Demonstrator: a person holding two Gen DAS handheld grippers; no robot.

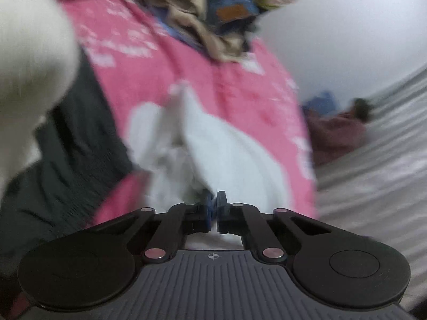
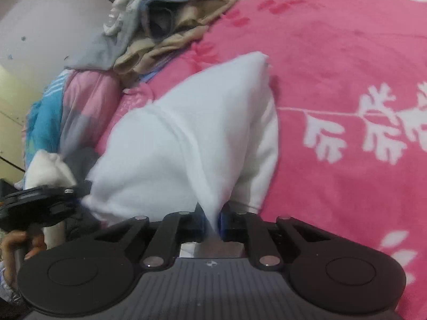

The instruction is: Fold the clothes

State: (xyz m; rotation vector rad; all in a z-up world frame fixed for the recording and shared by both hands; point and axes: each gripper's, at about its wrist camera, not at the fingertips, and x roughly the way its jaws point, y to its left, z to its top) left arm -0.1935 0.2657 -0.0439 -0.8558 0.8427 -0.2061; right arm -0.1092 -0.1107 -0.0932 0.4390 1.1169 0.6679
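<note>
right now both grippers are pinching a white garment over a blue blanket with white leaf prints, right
Not quite: the blanket is pink, not blue, with white leaf prints, as the right wrist view shows. The rest holds: the right gripper is shut on the white garment, and the left gripper pinches the garment's edge too.

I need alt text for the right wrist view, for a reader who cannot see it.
The right gripper is shut on a fold of a white garment lying on a pink blanket with white leaf prints. A pile of unfolded clothes lies behind it, and the left gripper shows at the left edge.
</note>
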